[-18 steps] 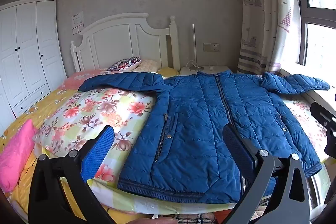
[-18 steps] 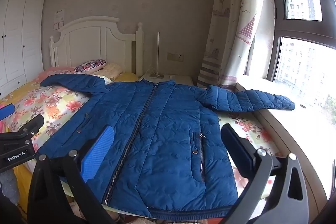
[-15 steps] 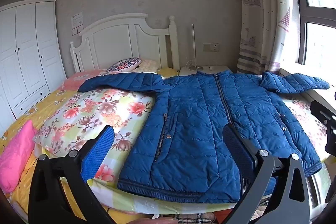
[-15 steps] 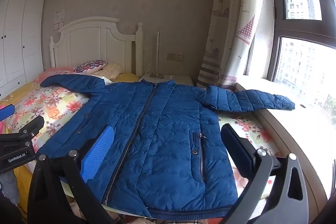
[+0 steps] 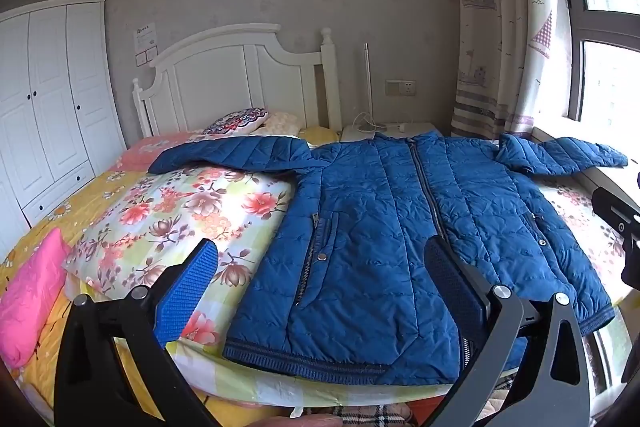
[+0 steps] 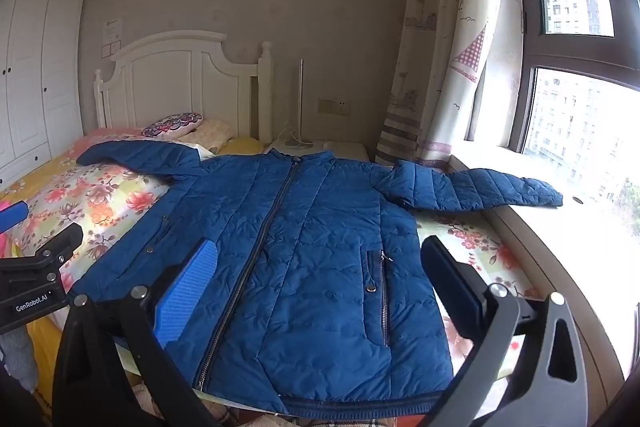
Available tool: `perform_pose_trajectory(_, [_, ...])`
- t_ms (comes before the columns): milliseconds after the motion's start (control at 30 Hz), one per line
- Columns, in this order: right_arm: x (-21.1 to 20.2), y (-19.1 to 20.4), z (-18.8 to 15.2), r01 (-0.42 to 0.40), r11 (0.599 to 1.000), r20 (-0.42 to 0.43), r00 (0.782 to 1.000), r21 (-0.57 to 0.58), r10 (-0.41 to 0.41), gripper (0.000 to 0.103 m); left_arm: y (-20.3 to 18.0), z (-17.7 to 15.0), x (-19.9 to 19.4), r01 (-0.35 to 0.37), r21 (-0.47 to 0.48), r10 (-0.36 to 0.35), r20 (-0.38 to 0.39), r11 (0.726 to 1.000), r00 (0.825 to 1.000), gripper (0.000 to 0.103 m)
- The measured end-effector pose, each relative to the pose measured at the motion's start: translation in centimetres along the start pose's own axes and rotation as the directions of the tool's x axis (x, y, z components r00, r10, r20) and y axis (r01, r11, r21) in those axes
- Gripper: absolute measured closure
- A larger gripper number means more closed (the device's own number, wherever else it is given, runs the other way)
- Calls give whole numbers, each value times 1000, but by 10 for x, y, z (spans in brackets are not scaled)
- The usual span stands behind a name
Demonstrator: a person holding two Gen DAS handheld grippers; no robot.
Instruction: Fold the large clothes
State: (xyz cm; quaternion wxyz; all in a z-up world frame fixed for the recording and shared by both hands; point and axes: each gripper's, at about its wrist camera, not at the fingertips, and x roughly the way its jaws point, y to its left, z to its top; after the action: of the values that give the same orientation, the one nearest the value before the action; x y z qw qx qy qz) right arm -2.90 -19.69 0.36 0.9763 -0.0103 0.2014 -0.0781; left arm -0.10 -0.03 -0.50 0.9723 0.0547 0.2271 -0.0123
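1. The near edge of the bed (image 5: 280, 393) is partly hidden behind both grippers' black frames, and a strip of plaid cloth (image 5: 372, 417) at the bottom of the left wrist view is cut off by the picture edge; what it belongs to cannot be told.
2. The far tip of the blue quilted jacket's (image 5: 384, 239) right sleeve (image 6: 480, 189) lies on the pale window ledge (image 6: 560, 227). The left sleeve (image 5: 228, 155) stretches across the flowered quilt (image 5: 168, 223) towards the pillows (image 5: 240, 117) by the white headboard (image 5: 240, 75).
3. The jacket lies flat, front up and zipped, on the right half of the bed, collar far and ribbed hem near, the hem close to the bed's near edge.
4. The left gripper (image 5: 320, 283) hangs above the near edge of the bed, its jaws spread wide with nothing between them. Its blue ribbed pad is over the quilt and its dark pad over the jacket's lower front.
5. The right gripper (image 6: 320, 283) hangs over the jacket's hem, jaws likewise spread wide and holding nothing.
6. Open quilt lies to the left of the jacket. A pink cushion (image 5: 28, 299) sits at the far left. On the right, the ledge and curtain (image 6: 440, 67) bound the bed.
7. The jacket is puffy with stitched panels, metal snaps and zipped pockets. The quilt is smooth printed cloth.
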Motion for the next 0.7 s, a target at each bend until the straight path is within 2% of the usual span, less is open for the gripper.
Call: perform_pose_trajectory(700, [3,2,-7,-8,1000,-10,1000,0,8,2,1,-1,1,0,2,0,0,1000,1000,4])
